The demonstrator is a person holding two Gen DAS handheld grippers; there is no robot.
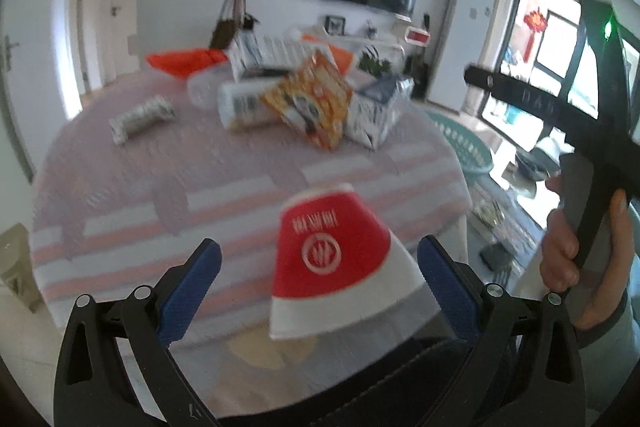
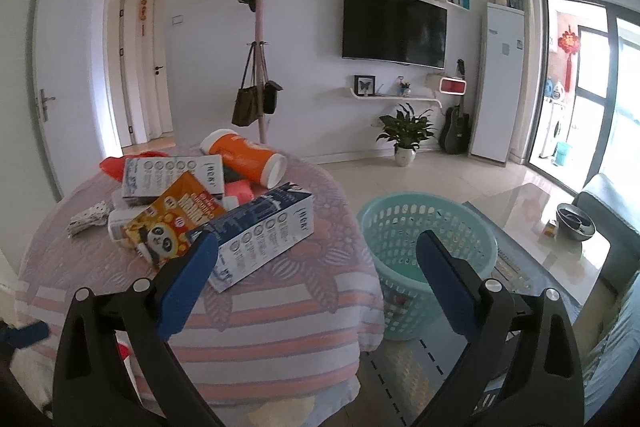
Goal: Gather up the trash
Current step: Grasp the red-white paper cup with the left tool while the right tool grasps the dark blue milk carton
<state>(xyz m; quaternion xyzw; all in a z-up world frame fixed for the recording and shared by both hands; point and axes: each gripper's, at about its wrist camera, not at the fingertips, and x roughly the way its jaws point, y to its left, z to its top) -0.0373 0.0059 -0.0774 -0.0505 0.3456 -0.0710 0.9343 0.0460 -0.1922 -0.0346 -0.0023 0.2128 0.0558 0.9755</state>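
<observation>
An upside-down red-and-white paper cup (image 1: 336,263) sits blurred at the near edge of the round table (image 1: 120,211). It lies between the blue pads of my left gripper (image 1: 320,287), which is open and not clamped on it. Farther back is a trash pile: an orange panda snack box (image 1: 312,99), milk cartons (image 1: 376,111), a white bottle (image 1: 244,107) and a crumpled wrapper (image 1: 140,119). My right gripper (image 2: 316,275) is open and holds nothing. It hovers over the table's right edge, with a milk carton (image 2: 264,235) just behind its left finger and the teal basket (image 2: 428,239) behind its right finger.
The teal basket (image 1: 468,147) stands on the floor right of the table. An orange canister (image 2: 248,159) tops the pile and an orange bag (image 1: 180,61) lies behind it. A hand (image 1: 560,255) holds the other tool at the right. A glass coffee table (image 2: 532,227) and a sofa (image 2: 612,203) stand further right.
</observation>
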